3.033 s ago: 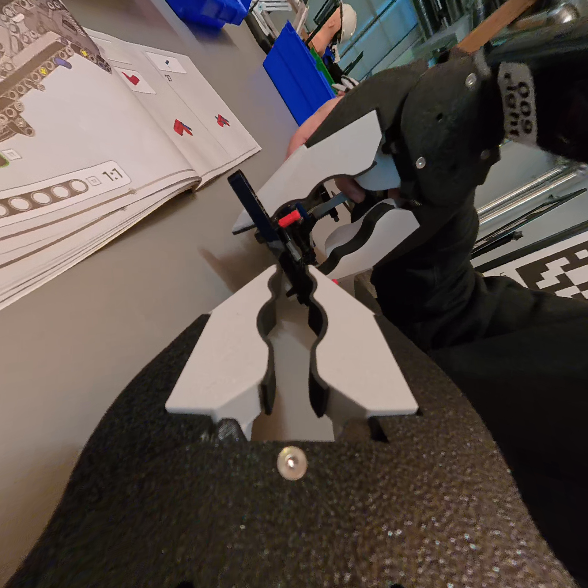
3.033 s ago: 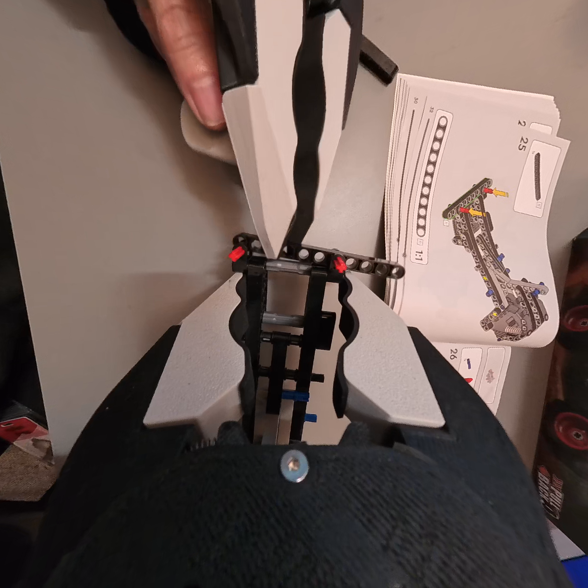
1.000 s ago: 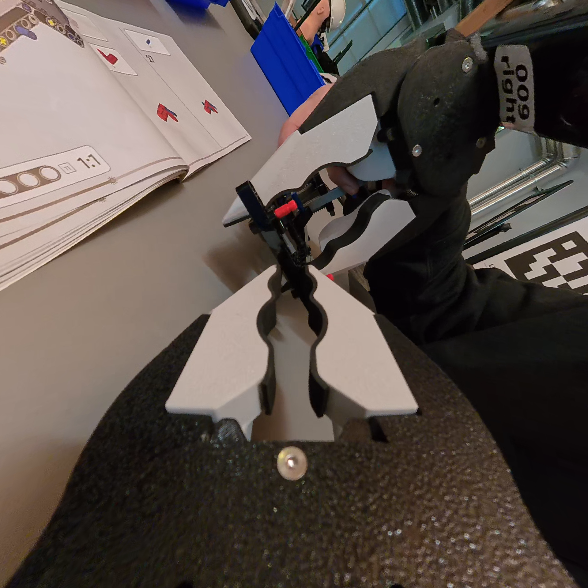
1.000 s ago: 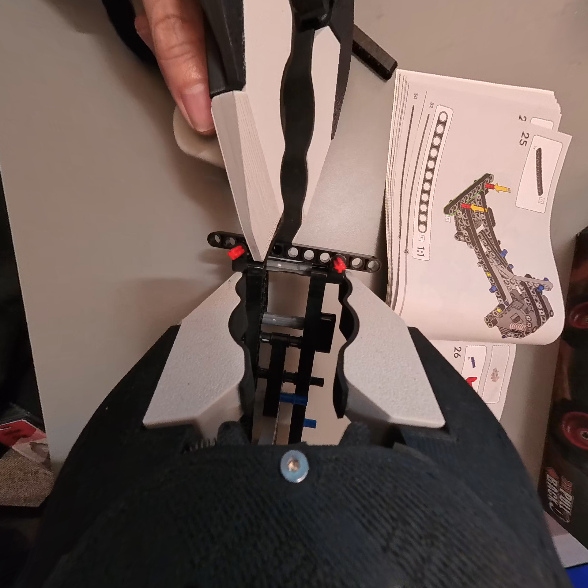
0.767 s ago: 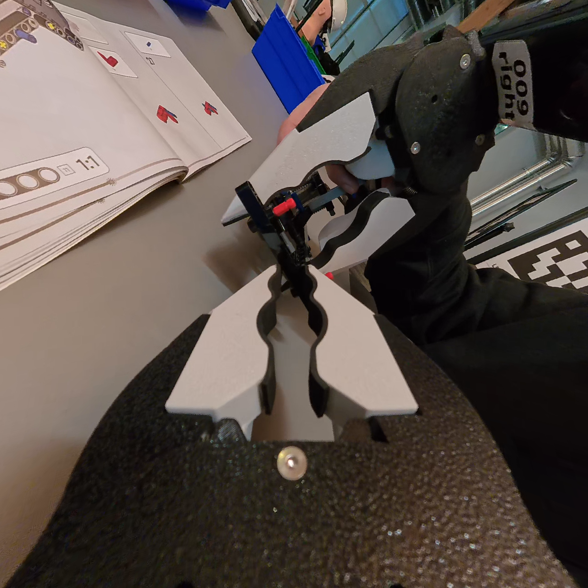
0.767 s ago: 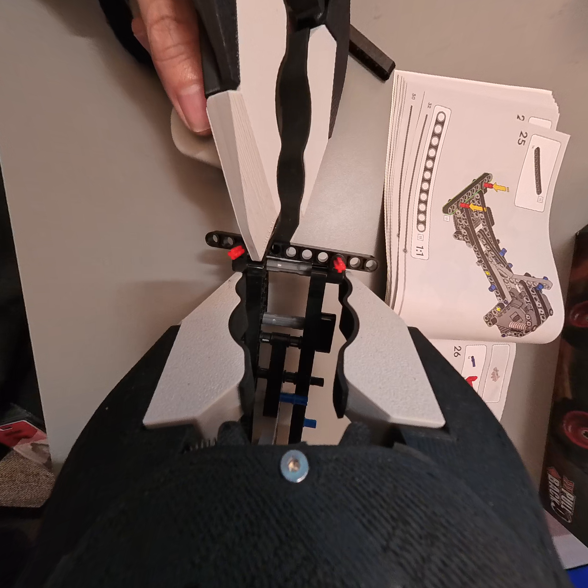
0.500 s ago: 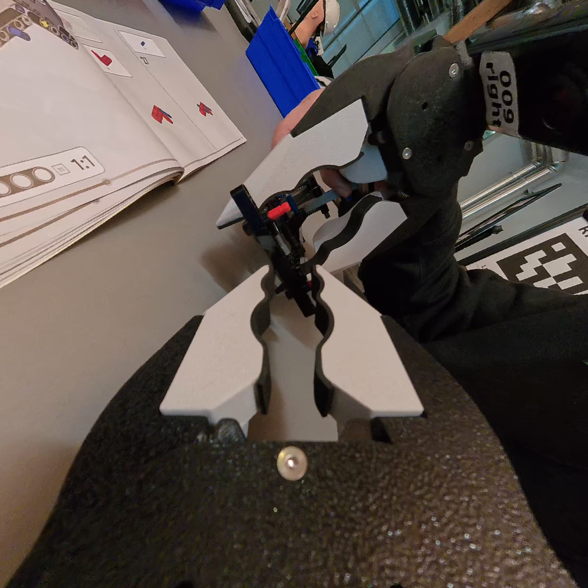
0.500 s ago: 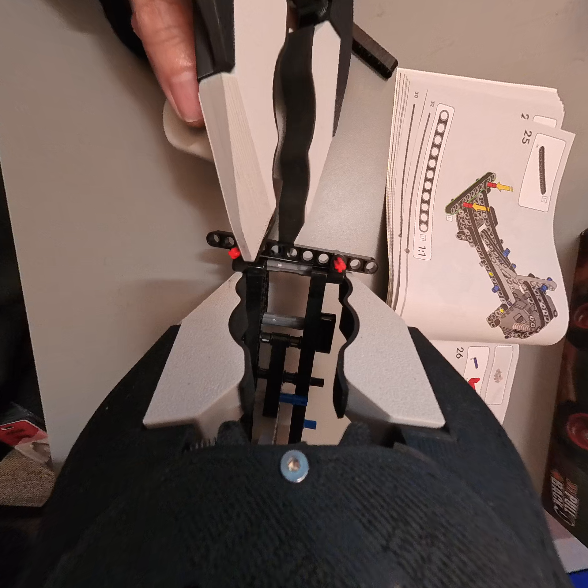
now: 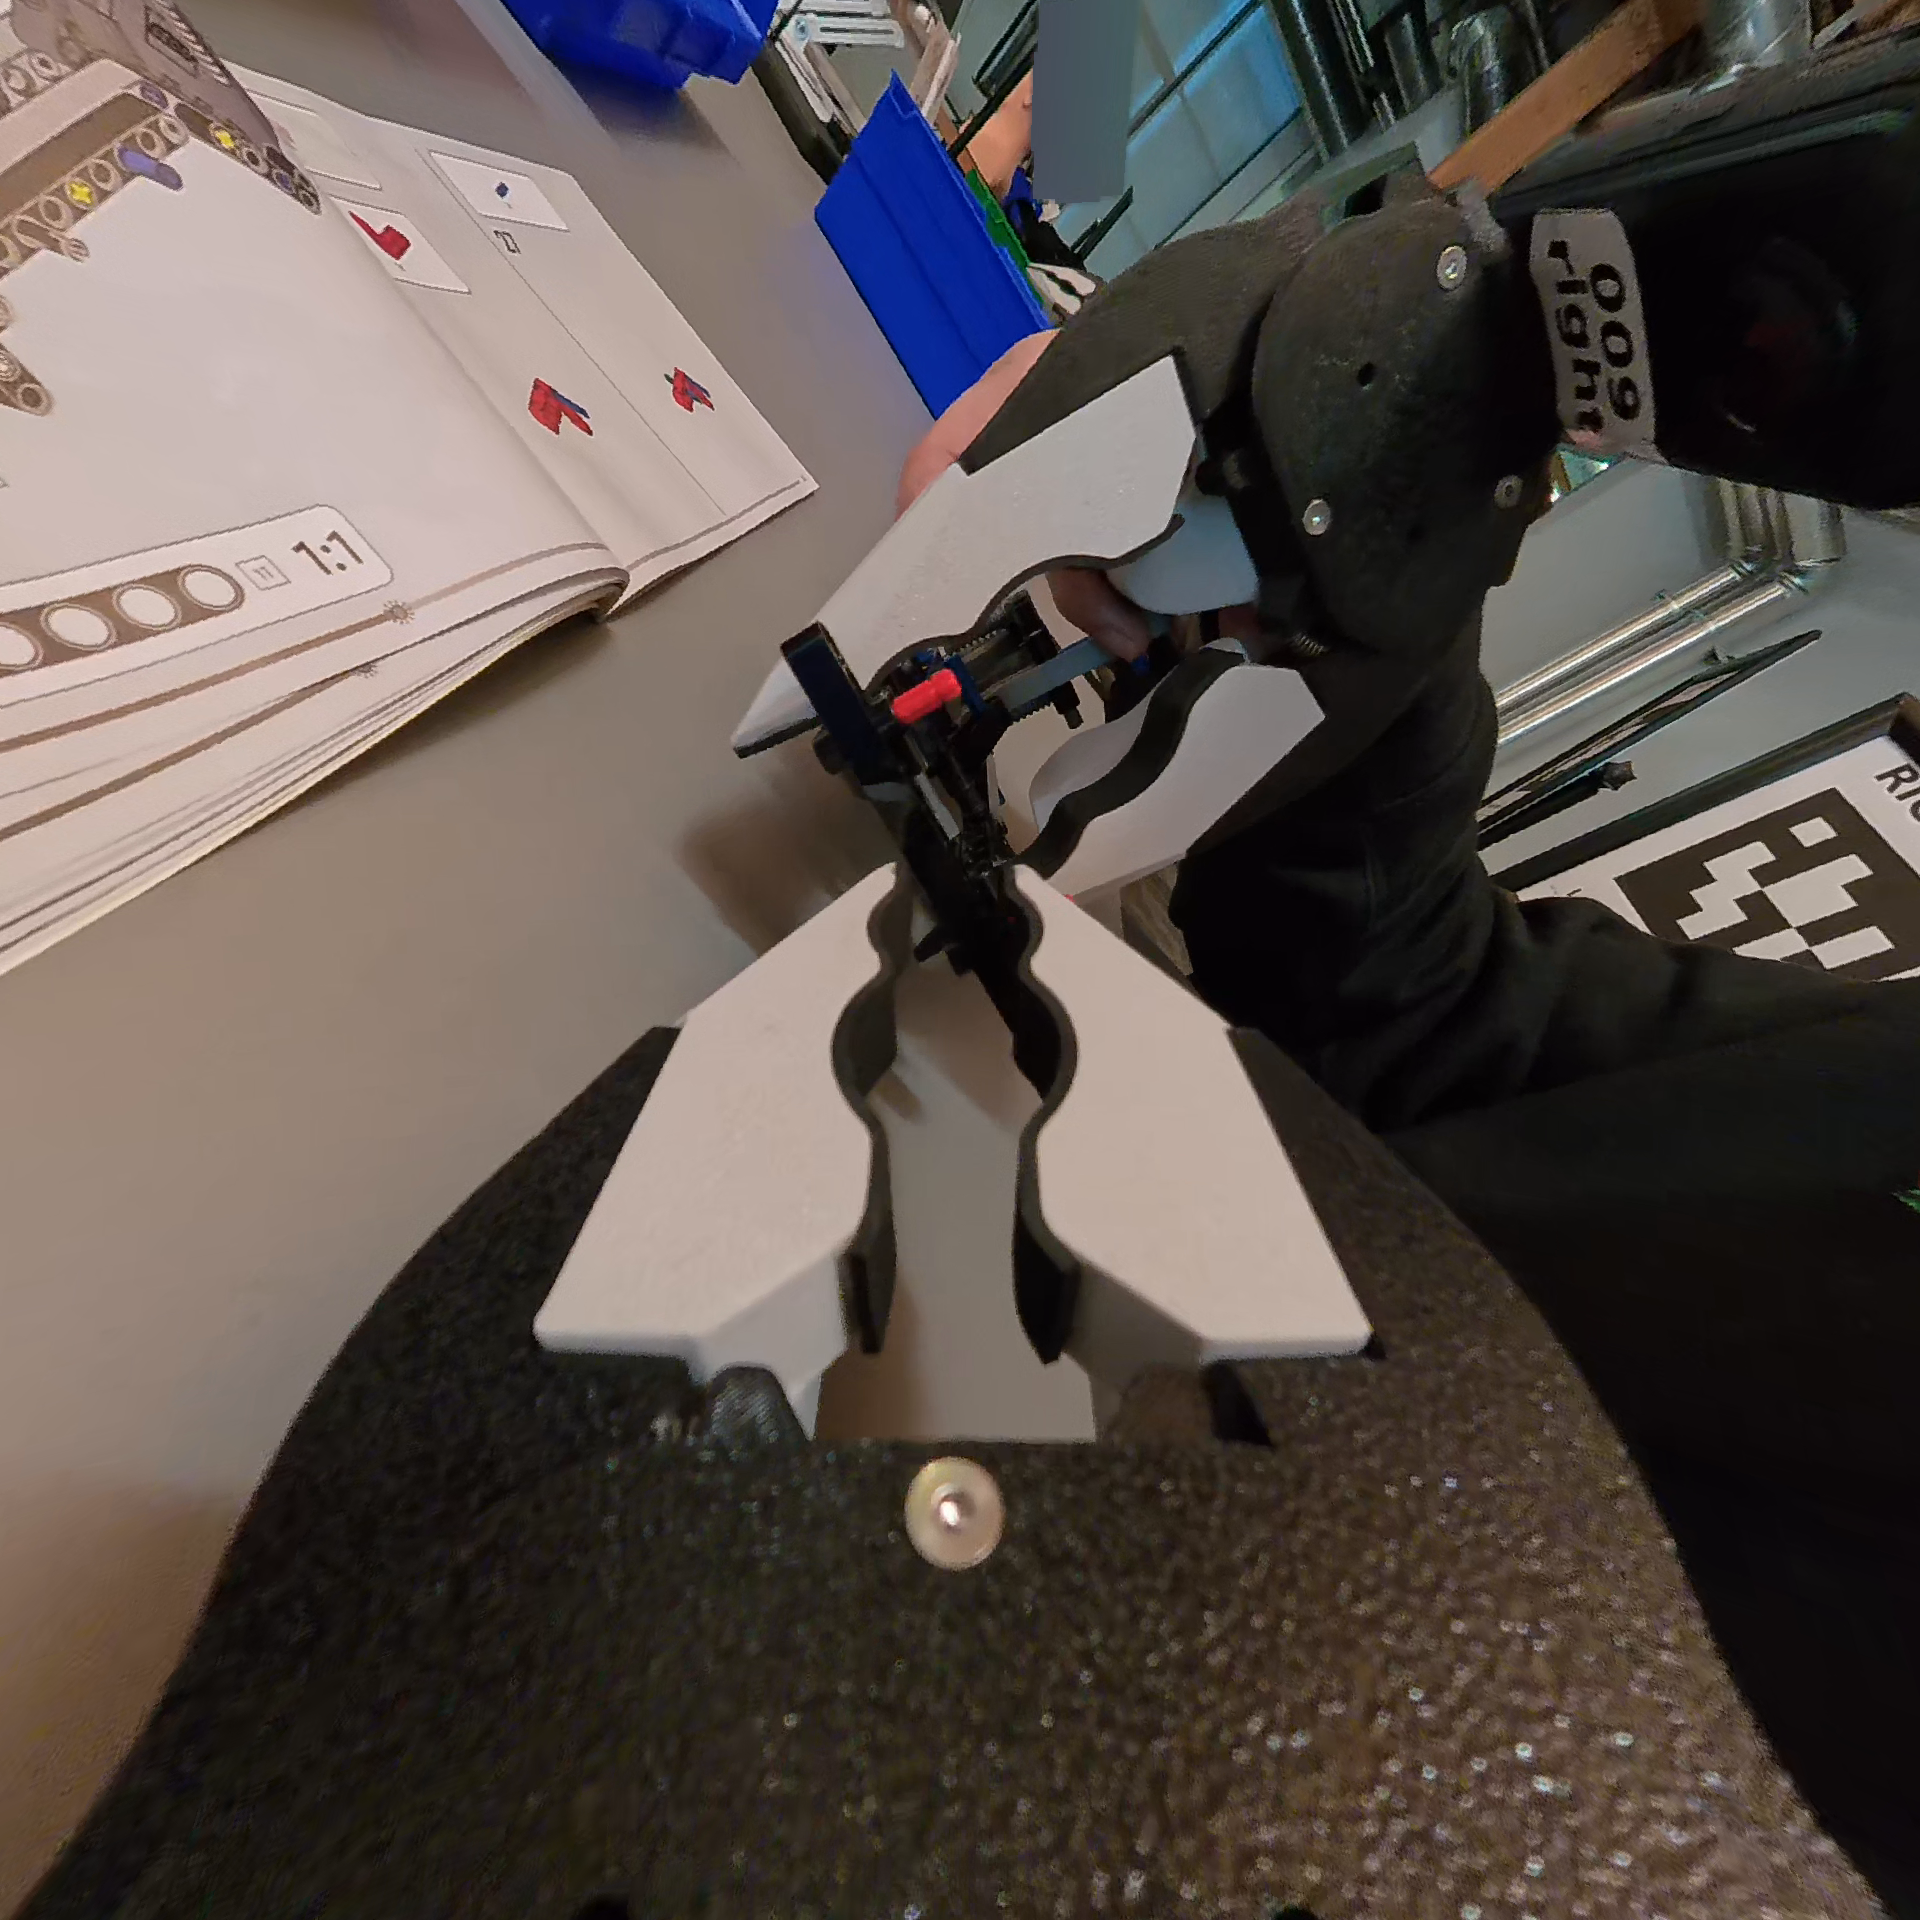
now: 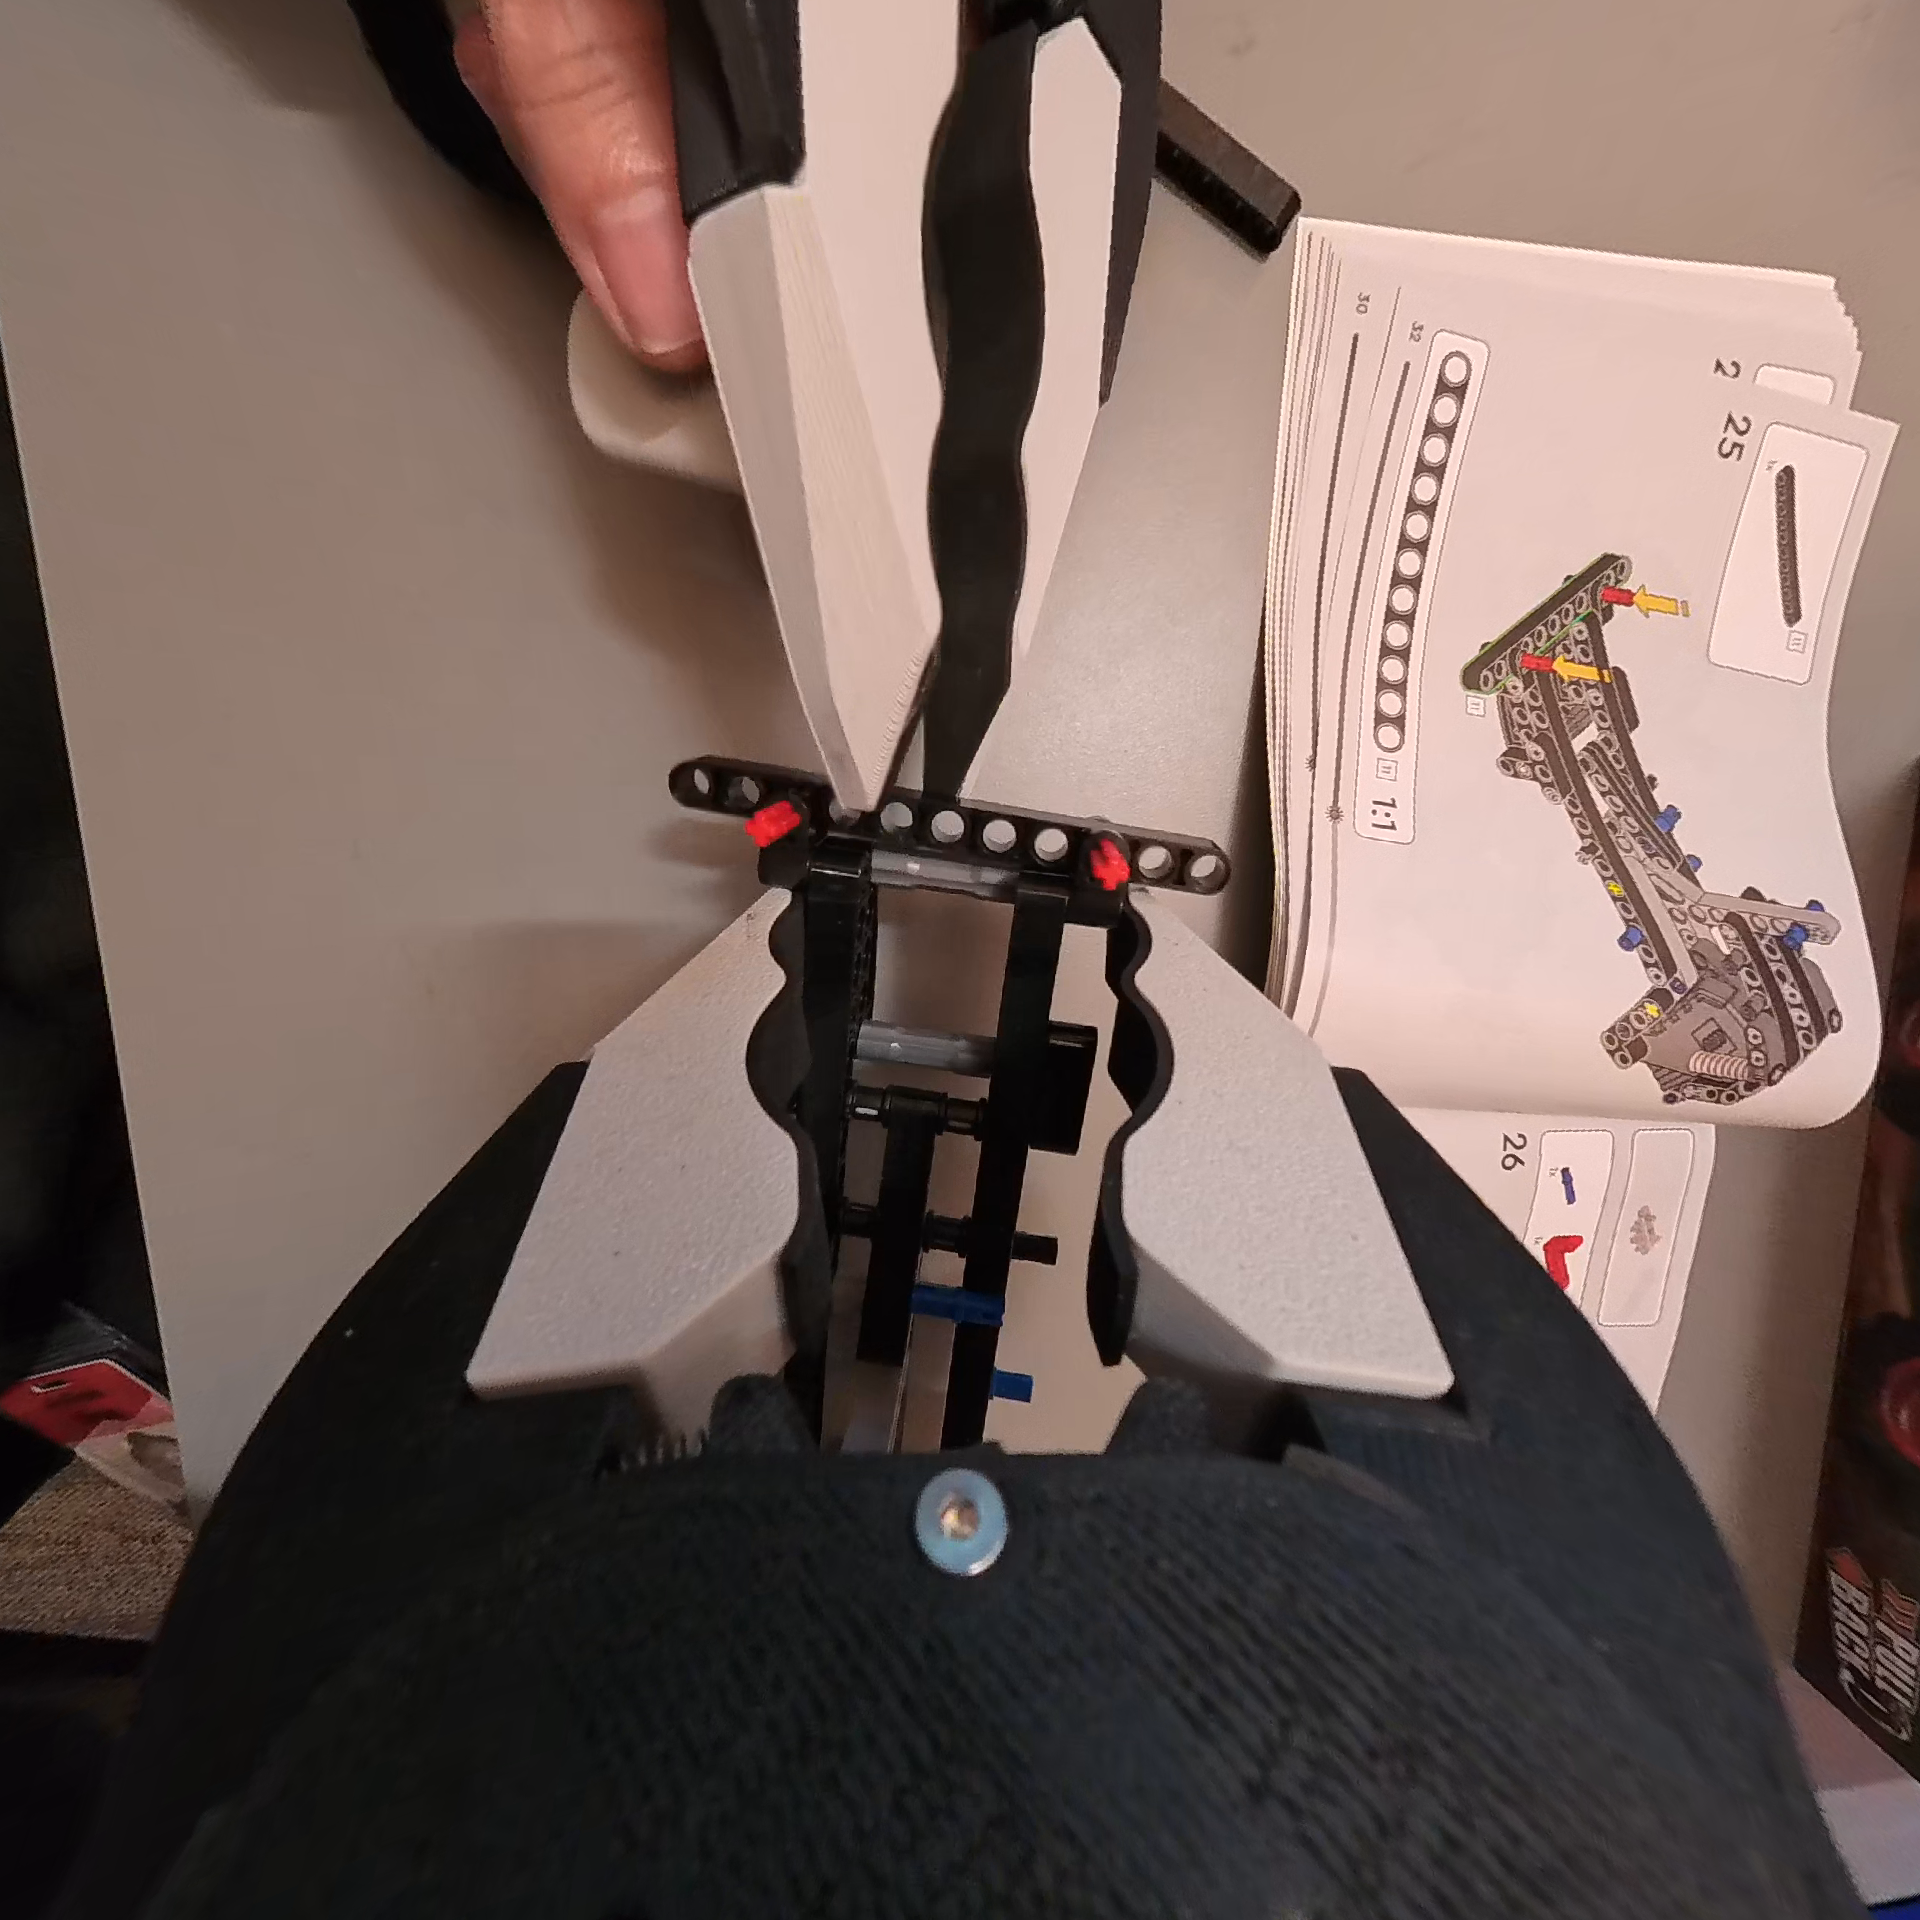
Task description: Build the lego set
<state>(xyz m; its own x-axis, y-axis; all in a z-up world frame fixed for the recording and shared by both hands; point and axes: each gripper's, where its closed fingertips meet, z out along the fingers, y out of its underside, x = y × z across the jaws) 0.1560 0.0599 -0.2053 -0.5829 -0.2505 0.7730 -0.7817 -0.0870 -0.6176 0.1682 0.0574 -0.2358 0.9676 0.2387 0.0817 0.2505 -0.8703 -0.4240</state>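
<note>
While your right gripper (image 10: 951, 914) clamped the black lego frame (image 10: 935, 1091) between its fingers, your left gripper (image 9: 961, 899) pinched narrowly on the long black beam (image 10: 945, 826) across the frame's far end. Red pins (image 10: 774, 823) sat where beam met frame. Both hung above the grey table (image 10: 312, 727), with the instruction booklet (image 10: 1558, 675) just right of the frame.

Booklet: open instruction booklet (image 10: 1558, 727) on the worktop, with printed step numbers and a scale mark.
Tag: white lettered tag (image 9: 1595, 332) on the right tool (image 9: 914, 769), beyond the booklet.
Box: lettered box (image 10: 1870, 1610) beside the booklet.
</note>
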